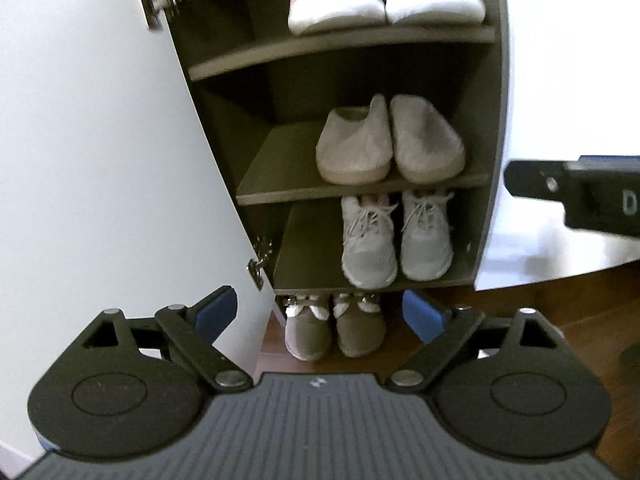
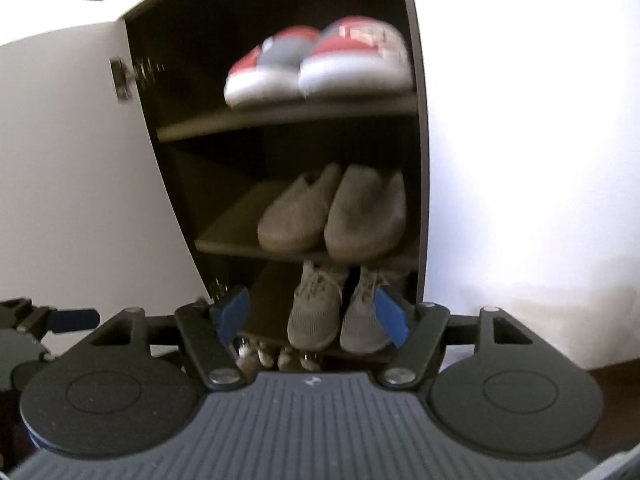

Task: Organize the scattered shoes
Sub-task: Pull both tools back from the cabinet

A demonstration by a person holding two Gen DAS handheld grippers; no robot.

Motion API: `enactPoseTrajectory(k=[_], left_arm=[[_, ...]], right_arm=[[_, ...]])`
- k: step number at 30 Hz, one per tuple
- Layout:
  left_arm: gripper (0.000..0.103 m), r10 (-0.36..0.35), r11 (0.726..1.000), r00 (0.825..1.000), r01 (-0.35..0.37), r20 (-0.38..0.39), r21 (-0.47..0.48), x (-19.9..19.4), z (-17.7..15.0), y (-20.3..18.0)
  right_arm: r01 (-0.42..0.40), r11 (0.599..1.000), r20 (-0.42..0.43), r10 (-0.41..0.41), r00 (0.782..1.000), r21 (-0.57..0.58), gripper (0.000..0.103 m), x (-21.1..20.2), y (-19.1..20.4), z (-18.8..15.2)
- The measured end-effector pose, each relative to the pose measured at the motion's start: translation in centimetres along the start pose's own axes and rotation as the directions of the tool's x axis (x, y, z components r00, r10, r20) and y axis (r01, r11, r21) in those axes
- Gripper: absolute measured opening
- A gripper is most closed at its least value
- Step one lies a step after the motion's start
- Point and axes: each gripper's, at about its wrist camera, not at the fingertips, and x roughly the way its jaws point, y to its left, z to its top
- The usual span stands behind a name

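Left wrist view shows four shoe pairs shelved toes-outward in the dark open cabinet (image 1: 496, 120), brown fleece-lined boots (image 1: 334, 330) lowest, straight ahead between the empty, wide-spread left tongs (image 1: 320, 314) (right tongs (image 2: 314, 314) likewise gaping, holding nothing)

Both wrist cameras look forward and slightly downward over their own fingers, from close range, sharing the open shoe cabinet (image 1: 486, 128) shelves.

Black grippers, blue fingers (image 1: 216, 314)
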Motion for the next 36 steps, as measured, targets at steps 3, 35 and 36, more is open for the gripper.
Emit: enactPoseTrajectory(k=[3,35,36], left_arm=[[0.093,-0.01,1.0,1.0,0.01,0.01,-0.01,-1.8,0.3,-0.6],[0.099,-0.029,0.999,0.994,0.026,-0.103,-0.024,8.6,-4.8,-0.8],[0.099,-0.031,0.999,0.994,0.029,-0.108,-0.024,9.1,-4.9,-0.8]], right_arm=[[-0.001,1.0,0.036,0.002,0.999,-0.018,0.071,-1.3,-0.1,1.2],[0.031,0.997,-0.177,-0.043,0.983,-0.072,0.076,5.0,-1.6,-6.5],[0.031,0.997,-0.183,-0.044,0.982,-0.073,0.076,5.3,-1.6,-6.7]])
